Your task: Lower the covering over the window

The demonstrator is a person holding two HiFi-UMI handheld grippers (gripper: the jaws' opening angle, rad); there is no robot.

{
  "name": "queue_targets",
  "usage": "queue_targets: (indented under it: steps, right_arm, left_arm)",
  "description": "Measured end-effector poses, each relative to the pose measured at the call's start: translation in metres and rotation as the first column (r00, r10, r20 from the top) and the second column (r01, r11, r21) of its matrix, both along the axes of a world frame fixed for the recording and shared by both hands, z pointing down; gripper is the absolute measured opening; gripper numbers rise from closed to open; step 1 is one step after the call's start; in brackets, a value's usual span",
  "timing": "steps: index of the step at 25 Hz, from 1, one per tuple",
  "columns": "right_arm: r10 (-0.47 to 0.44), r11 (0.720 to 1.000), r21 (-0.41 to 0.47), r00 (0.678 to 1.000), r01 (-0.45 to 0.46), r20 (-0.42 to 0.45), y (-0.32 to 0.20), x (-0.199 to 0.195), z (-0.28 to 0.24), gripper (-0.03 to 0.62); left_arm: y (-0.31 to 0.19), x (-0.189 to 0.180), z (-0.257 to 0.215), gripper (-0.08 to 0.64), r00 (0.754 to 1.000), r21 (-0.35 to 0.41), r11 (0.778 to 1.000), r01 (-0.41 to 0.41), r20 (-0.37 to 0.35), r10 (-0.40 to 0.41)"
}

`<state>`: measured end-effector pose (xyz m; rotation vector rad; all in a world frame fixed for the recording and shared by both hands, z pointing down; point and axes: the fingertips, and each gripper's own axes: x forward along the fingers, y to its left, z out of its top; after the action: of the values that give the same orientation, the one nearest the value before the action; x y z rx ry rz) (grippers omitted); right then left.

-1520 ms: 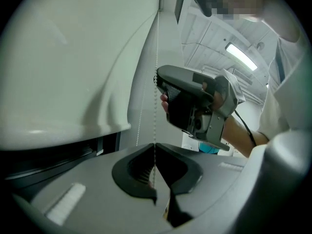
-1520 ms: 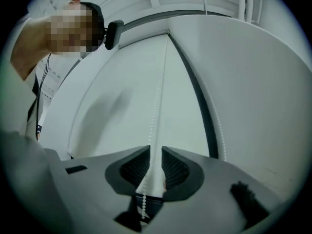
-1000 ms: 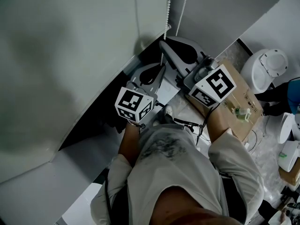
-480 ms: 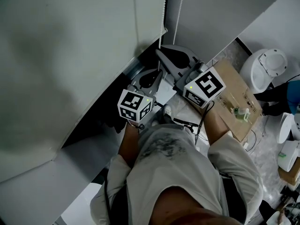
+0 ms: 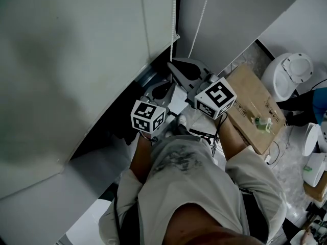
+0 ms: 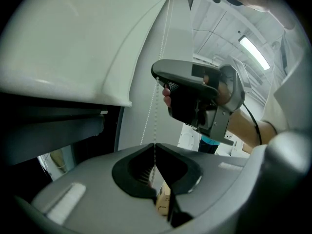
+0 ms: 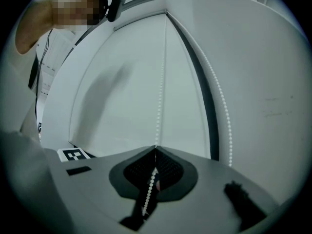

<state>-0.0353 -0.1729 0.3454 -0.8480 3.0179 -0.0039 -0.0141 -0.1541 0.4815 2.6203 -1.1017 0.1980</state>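
Note:
The white roller blind covers the window at the left; its bottom bar hangs above a dark gap. A white bead chain runs down beside the blind's edge, with a second strand to its right. My right gripper is shut on the near strand, the beads passing between its jaws. Just below it my left gripper is also shut on the chain. In the left gripper view the right gripper sits higher on the same strand.
A cardboard box lies on the floor at the right, with a white round appliance beyond it. The unshaded dark window gap shows under the blind. The person's torso fills the lower middle of the head view.
Both grippers have come down together, still shut on the bead chain. The blind's lower corner sits slightly lower than before.

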Motion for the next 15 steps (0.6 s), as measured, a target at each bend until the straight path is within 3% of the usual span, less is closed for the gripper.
queue_targets:
  steps: [8,15]
  right_arm:
    - [0.02,1.0,-0.006,1.0,-0.02,-0.022,0.0011,-0.0023,0.0112,0.017]
    - [0.074,0.997,0.033,0.997,-0.073,-0.038,-0.0018,0.0058,0.0066,0.018]
  left_arm:
    - [0.002,-0.0028,0.009,0.017,1.0,-0.018,1.0,0.011,-0.004,-0.012]
    - [0.0039,-0.01,0.0003,0.023,0.999,0.032,0.998,0.046,-0.009,-0.045]
